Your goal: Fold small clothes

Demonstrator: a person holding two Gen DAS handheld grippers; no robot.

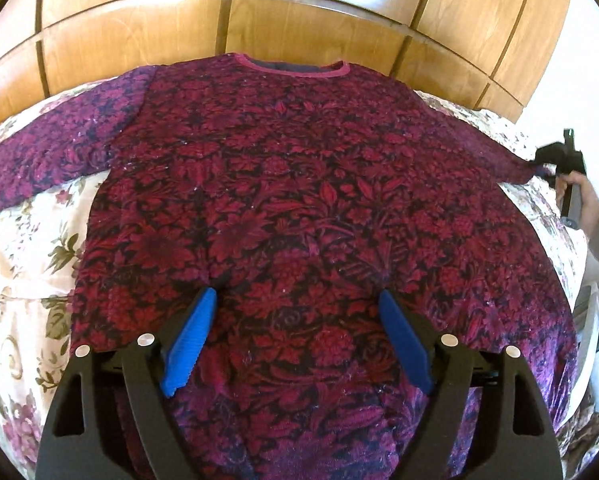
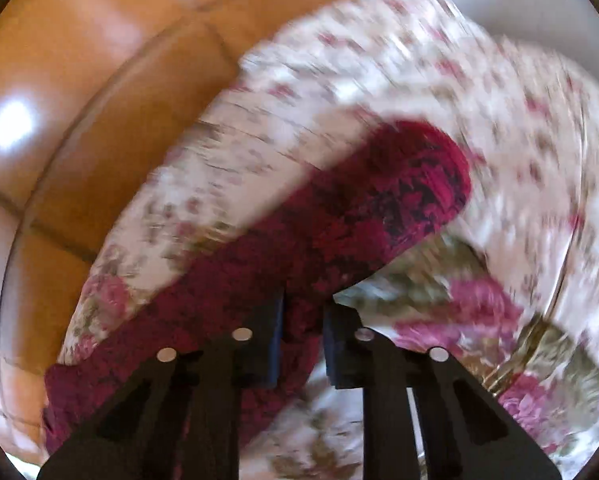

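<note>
Sweater (image 1: 299, 200): dark red/magenta floral on black, pink neck trim, sleeves more purple. Bedspread (image 1: 23, 248): cream w/ pink roses & olive-green leaves. Wardrobe (image 1: 259, 12): glossy honey-brown wood. Left gripper (image 1: 295, 336): black frame, blue pads. Right gripper (image 2: 304, 344): black, dark-blue pads.

One sweater, one bed, two claws.
A single red floral sweater (image 1: 299, 200) with two sleeves lies on one bed under one flowered bedspread (image 1: 23, 248); two claws show, the left claw (image 1: 295, 340) and the right claw (image 2: 303, 344), and one hand (image 1: 585, 200) is visible.
</note>
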